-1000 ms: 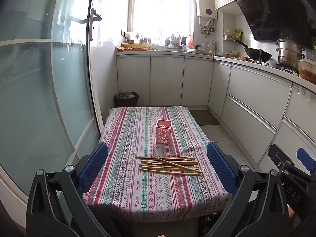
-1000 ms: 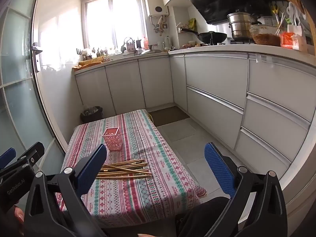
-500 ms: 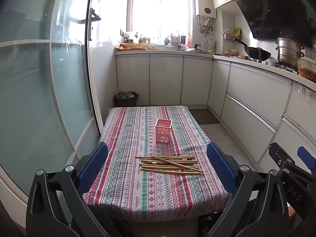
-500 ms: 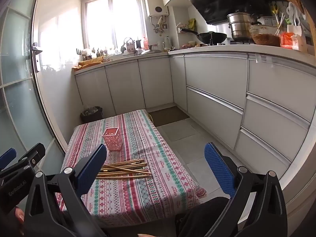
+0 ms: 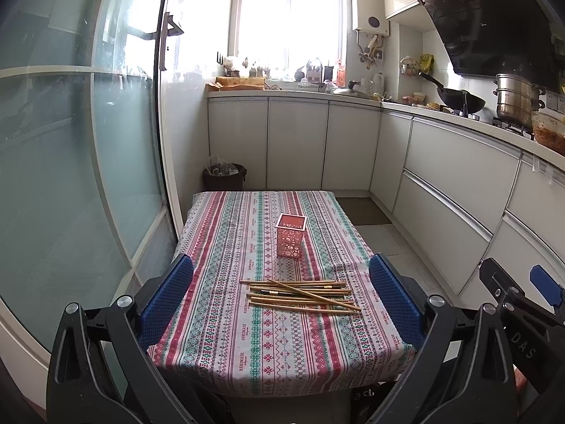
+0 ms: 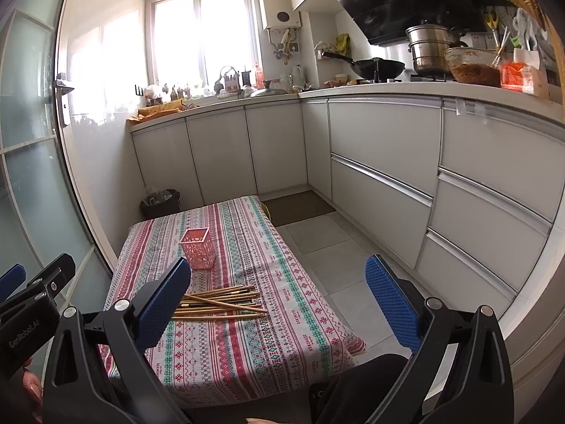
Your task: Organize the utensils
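Left wrist view: left gripper (image 5: pixel 280 304) with jaws spread wide, grasping nothing, raised above the near end of the surface (image 5: pixel 219 353) under its striped cloth. Chopsticks (image 5: pixel 300 295) lie in a loose pile between the jaws; pink holder (image 5: pixel 290 235) stands upright beyond them, apart from the pile.

Right wrist view: right gripper (image 6: pixel 277 302) released too, jaws wide, empty. Chopsticks (image 6: pixel 220 302) lie just beside the left jaw, holder (image 6: pixel 197 248) beyond it. Black bin (image 6: pixel 160 203) on the floor past the surface's (image 6: pixel 282 335) far end.

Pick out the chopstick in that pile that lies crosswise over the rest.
The light chopstick running diagonally across the chopstick pile; the others lie roughly parallel, side to side.
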`<control>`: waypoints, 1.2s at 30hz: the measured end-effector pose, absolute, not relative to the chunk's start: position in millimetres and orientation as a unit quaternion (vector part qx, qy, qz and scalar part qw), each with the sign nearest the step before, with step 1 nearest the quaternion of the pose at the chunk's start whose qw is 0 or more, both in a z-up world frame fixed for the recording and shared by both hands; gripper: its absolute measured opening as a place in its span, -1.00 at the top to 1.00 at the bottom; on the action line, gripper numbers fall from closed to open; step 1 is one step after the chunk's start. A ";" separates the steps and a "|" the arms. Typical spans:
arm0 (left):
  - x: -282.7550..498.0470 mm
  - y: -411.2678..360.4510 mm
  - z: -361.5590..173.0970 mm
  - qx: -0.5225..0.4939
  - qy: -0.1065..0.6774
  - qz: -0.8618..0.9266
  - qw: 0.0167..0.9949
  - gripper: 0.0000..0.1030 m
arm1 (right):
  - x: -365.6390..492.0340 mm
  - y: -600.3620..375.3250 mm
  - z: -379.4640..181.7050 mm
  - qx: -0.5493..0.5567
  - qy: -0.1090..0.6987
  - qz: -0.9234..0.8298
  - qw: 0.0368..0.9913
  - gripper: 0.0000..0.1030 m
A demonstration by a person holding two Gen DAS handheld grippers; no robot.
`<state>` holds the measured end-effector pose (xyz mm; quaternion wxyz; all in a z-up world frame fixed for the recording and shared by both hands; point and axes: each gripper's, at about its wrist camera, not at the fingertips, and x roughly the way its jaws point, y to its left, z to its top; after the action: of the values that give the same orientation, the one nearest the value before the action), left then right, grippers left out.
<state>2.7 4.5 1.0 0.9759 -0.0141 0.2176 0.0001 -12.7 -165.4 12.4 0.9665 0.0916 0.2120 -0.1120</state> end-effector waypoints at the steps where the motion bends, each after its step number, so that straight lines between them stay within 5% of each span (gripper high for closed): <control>1: 2.7 4.5 1.1 -0.015 0.218 0.000 0.976 -0.85 | -12.4 -165.2 12.6 0.091 0.212 -0.112 0.966 -0.87; 36: 3.9 6.6 0.2 -0.016 0.220 0.001 0.975 -0.86 | -10.7 -165.8 14.3 0.091 0.214 -0.109 0.966 -0.87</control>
<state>3.9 6.6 0.2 0.9753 -0.0163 0.2204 0.0013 -10.7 -165.8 14.3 0.9664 0.0913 0.2140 -0.1092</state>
